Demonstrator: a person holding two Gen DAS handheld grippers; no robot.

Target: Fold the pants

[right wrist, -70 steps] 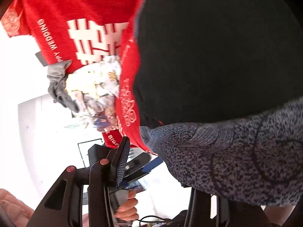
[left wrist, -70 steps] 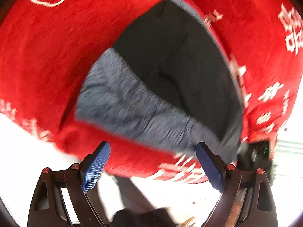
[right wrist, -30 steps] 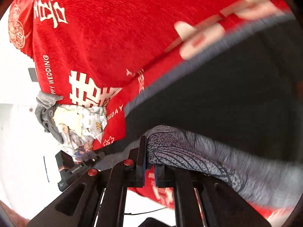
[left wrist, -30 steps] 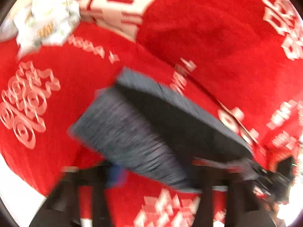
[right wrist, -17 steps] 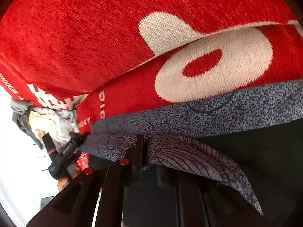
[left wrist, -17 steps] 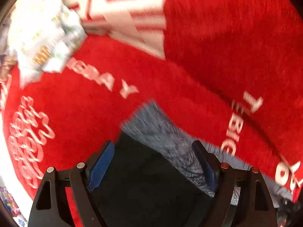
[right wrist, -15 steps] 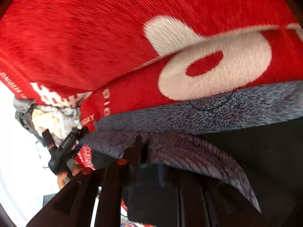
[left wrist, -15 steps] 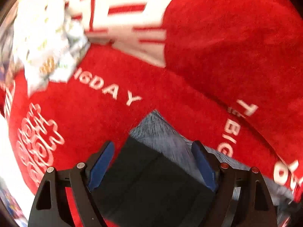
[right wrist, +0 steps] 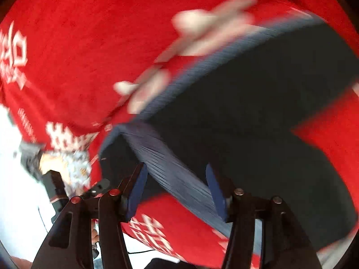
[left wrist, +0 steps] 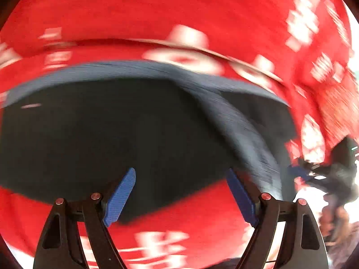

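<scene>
1. The pants [left wrist: 116, 134], dark with a grey speckled band [right wrist: 175, 174] along the edge, lie flat on a red cloth [left wrist: 179, 11] printed with white characters; both views are blurred.
2. The left hand-held gripper [left wrist: 181, 195] hangs over the near edge of the pants with its blue pads [left wrist: 122, 194] spread wide; nothing sits between them and they do not touch the fabric.
3. The right hand-held gripper [right wrist: 177, 190] is opening. The grey band runs through the gap between its pads [right wrist: 136, 192], but neither pad presses on it.
4. In the right wrist view the band forms a folded corner just above the left pad, and the dark body of the pants stretches up and to the right.
5. A pile of pale patterned fabric [right wrist: 71, 163] lies at the left edge of the red cloth, well apart from the pants.
6. In the left wrist view the right hand-held gripper shows as a dark blurred shape at the far right.
</scene>
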